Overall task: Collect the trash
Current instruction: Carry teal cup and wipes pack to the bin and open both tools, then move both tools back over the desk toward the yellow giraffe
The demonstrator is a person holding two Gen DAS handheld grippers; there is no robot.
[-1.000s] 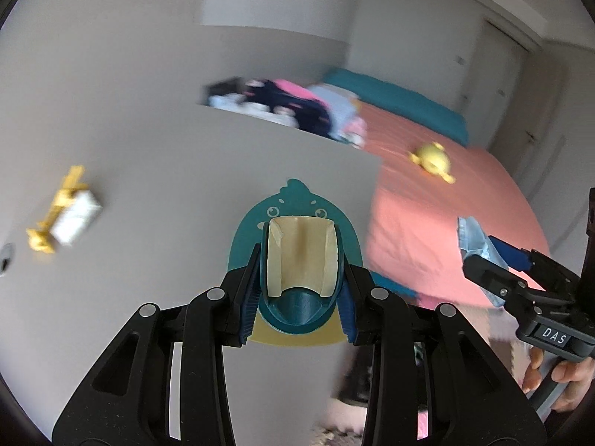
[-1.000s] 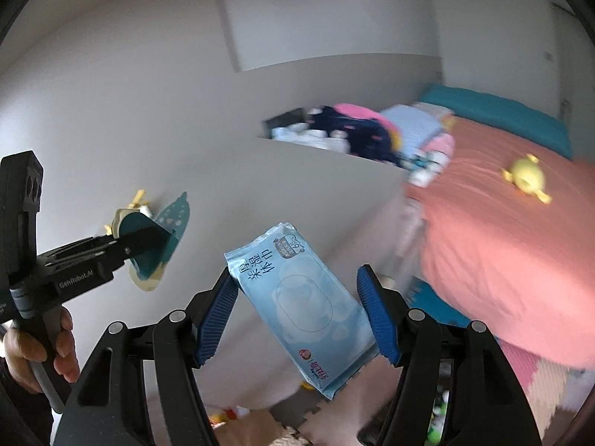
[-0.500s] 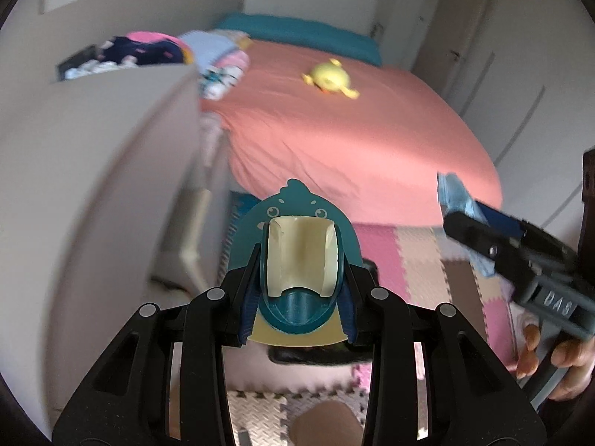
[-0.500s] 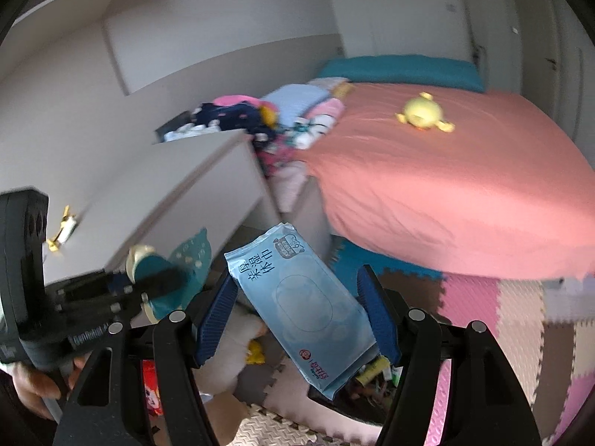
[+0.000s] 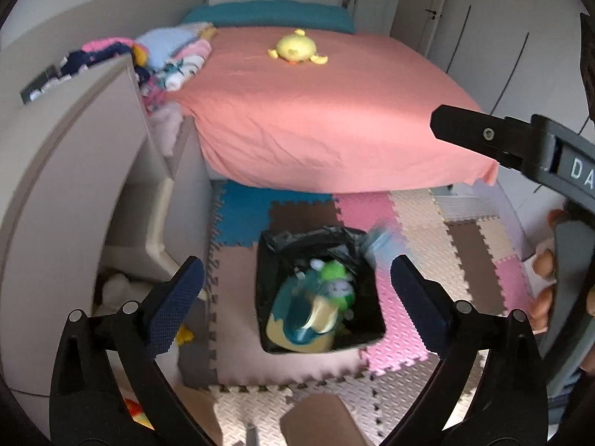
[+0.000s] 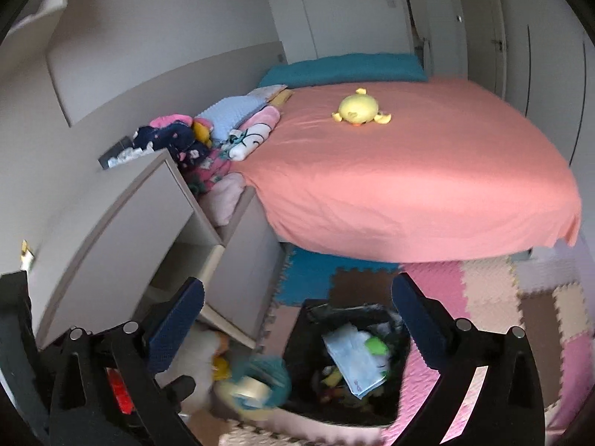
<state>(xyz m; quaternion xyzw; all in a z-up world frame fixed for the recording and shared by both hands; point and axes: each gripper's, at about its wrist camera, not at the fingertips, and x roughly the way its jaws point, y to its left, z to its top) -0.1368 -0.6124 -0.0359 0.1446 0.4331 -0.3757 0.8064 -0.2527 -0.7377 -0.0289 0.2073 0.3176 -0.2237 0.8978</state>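
A bin with a black liner [image 5: 297, 236] [image 6: 297, 338] stands on the foam floor mats below both grippers. My left gripper [image 5: 293, 284] hangs over it, its jaws opening wide with nothing between them. The teal and yellow bird-shaped pack [image 5: 297, 325] is blurred as it drops in the bin; in the right wrist view the pack [image 6: 256, 379] shows at the bin's left edge. My right gripper [image 6: 295, 306] is above the bin too, its jaws opening and empty. The pale blue wipes pack [image 6: 353, 358] lies on the rubbish inside. The right gripper's finger [image 5: 483, 135] crosses the left view's right side.
A bed with a pink sheet [image 5: 334, 119] and a yellow plush duck [image 6: 359, 109] lies behind the bin. A grey cabinet [image 5: 74, 186] stands at the left with piled clothes [image 6: 178, 137] behind it. A white plush toy [image 6: 197, 349] sits by the cabinet's foot. A person's hand [image 5: 546, 290] holds the right gripper's handle.
Both grippers swung from the grey cabinet top down over the bin. Each opened: the bird-shaped pack left the left gripper and the wipes pack left the right, both dropping towards the bin.
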